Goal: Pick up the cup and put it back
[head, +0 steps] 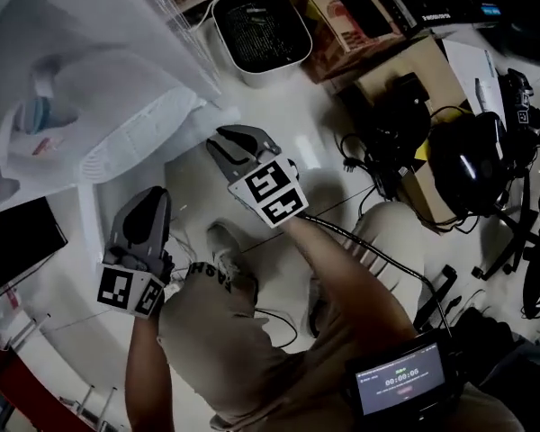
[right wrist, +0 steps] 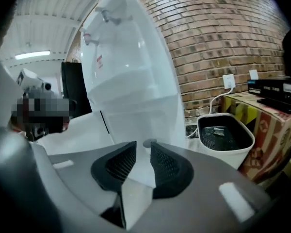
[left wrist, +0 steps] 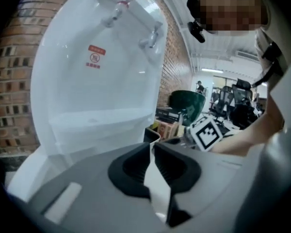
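Note:
No cup shows in any view. A white water dispenser [head: 117, 106] stands at the upper left, with its taps [left wrist: 148, 40] above a bare drip shelf [left wrist: 97, 120]. My left gripper [head: 148, 203] hangs low in front of the dispenser. Its jaws [left wrist: 152, 147] are closed to a thin slit with nothing between them. My right gripper [head: 229, 139] is a little higher and further right, pointing at the dispenser's [right wrist: 131, 81] lower front. Only a narrow gap separates its jaws [right wrist: 143, 148], and nothing is between them.
A white bin [head: 259, 30] with a black mesh insert sits on the floor right of the dispenser, by a brick wall [right wrist: 218, 38]. Cardboard boxes [head: 405, 70], cables and black gear [head: 468, 160] crowd the right. A dark screen [head: 18, 241] stands at the left.

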A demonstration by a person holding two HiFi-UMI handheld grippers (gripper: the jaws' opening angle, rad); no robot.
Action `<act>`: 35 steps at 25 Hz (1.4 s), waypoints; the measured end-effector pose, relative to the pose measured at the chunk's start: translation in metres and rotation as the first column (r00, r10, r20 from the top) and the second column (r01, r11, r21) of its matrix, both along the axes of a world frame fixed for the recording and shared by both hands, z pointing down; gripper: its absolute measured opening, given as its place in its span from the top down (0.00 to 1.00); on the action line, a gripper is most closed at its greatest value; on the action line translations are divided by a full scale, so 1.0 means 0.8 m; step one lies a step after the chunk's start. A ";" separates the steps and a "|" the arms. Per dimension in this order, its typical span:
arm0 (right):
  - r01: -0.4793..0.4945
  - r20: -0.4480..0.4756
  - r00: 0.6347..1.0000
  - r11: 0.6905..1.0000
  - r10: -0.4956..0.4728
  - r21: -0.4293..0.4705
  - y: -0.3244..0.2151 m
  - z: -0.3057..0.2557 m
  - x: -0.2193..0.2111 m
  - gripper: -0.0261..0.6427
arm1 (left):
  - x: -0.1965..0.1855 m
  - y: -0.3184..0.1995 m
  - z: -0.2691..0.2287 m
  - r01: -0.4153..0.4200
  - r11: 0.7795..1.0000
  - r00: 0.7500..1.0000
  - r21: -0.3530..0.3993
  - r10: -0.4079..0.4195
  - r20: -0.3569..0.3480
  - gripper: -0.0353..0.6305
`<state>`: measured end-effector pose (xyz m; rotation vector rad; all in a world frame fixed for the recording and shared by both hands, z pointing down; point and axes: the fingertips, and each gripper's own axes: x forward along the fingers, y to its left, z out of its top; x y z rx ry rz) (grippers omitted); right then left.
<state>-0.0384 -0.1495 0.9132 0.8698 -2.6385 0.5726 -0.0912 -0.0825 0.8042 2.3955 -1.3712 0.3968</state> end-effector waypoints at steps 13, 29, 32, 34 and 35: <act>0.181 -0.211 0.964 0.981 -0.161 0.075 -0.067 0.141 -0.126 0.59 | -0.015 0.005 0.011 -0.116 0.991 0.987 -0.066 0.123 0.107 0.88; 0.135 -0.230 0.966 0.988 -0.115 0.076 -0.123 0.238 -0.202 0.43 | -0.037 0.037 0.043 -0.054 0.988 0.992 -0.147 0.070 0.107 0.88; 0.164 -0.219 0.965 0.983 -0.142 0.083 -0.115 0.236 -0.210 0.43 | -0.044 0.042 0.042 -0.041 0.988 0.992 -0.149 0.058 0.108 0.88; 0.185 -0.207 0.965 0.978 -0.163 0.093 -0.109 0.232 -0.215 0.42 | -0.044 0.045 0.044 -0.041 0.988 0.994 -0.150 0.055 0.089 0.88; 0.196 -0.201 0.964 0.976 -0.174 0.099 -0.106 0.229 -0.218 0.50 | -0.043 0.045 0.043 -0.044 0.988 0.996 -0.145 0.055 0.077 0.88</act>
